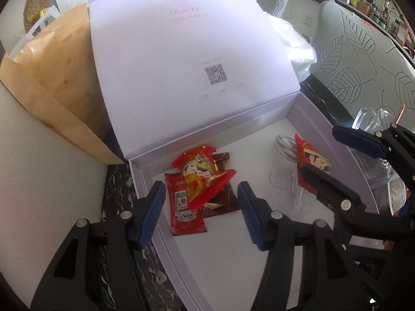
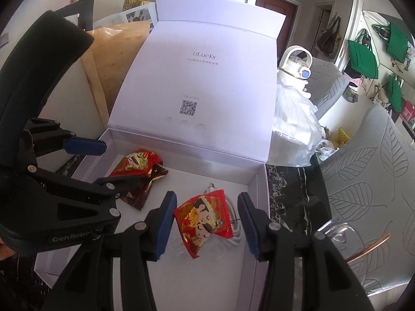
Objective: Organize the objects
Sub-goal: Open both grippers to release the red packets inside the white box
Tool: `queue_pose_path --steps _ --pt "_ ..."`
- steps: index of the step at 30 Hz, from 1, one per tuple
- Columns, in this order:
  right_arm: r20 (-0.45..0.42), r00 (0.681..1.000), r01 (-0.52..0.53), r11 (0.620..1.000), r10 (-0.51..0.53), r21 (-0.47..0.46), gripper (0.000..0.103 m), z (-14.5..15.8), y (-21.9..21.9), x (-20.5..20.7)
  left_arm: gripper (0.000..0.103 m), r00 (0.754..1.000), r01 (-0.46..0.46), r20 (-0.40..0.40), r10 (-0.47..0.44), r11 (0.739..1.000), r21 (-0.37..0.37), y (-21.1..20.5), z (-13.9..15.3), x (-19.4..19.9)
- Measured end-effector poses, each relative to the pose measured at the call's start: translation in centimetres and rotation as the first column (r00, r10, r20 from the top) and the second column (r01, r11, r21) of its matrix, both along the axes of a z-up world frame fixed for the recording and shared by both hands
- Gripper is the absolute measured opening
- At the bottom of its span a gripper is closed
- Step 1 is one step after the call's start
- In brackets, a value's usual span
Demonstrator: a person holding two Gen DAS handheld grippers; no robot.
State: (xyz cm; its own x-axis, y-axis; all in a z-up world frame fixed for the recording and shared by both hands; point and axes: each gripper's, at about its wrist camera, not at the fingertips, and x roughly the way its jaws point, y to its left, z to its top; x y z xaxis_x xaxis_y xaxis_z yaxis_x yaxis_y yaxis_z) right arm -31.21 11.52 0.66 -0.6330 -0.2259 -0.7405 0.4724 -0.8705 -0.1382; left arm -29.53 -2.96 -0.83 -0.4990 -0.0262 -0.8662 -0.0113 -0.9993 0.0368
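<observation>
A white box (image 1: 140, 181) (image 2: 255, 189) lies with its lid (image 1: 181, 51) (image 2: 207, 77) raised. At its left end lie a red cartoon candy packet (image 1: 199, 176) (image 2: 137, 163), a Heinz ketchup sachet (image 1: 181, 212) and a brown packet (image 1: 220, 199) (image 2: 140, 194). My left gripper (image 1: 201, 215) (image 2: 103, 165) hovers open over this pile, its pads clear of it. At the right end a second red cartoon packet (image 2: 205, 220) (image 1: 313, 158) rests on a coiled white cable (image 2: 237, 235) (image 1: 285, 145). My right gripper (image 2: 206, 229) (image 1: 342, 163) stands open around it, holding nothing.
A brown paper bag (image 1: 59, 77) (image 2: 114, 59) leans left of the lid. A crumpled clear plastic bag (image 2: 293, 119) and a white bottle (image 2: 295, 62) stand to the right. The box sits on a dark marble table (image 2: 293, 194), with clear glassware (image 2: 337, 233) and leaf-patterned chairs (image 1: 363, 64) beyond.
</observation>
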Motion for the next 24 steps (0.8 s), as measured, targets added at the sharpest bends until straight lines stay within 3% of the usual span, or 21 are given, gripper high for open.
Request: queue_pose_path --steps 6,11,24 --pt "-0.029 0.999 0.015 1.0 -0.015 -0.009 0.051 1.7 0.4 1.2 0.06 1.0 -0.006 -0.024 0.006 1.0 0.016 -0.9 1.5 1.4" --pt "-0.06 0.998 0.028 0.999 -0.029 -0.02 0.051 3.3 0.8 2.5 0.06 0.999 -0.019 -0.05 0.019 1.0 0.008 0.9 2.8 1.4" --pt "-0.156 0.986 0.044 0.997 -0.052 -0.058 0.055 8.2 1.9 7.2 0.063 0.99 -0.018 -0.14 0.021 1.0 0.021 0.4 8.3 6.3"
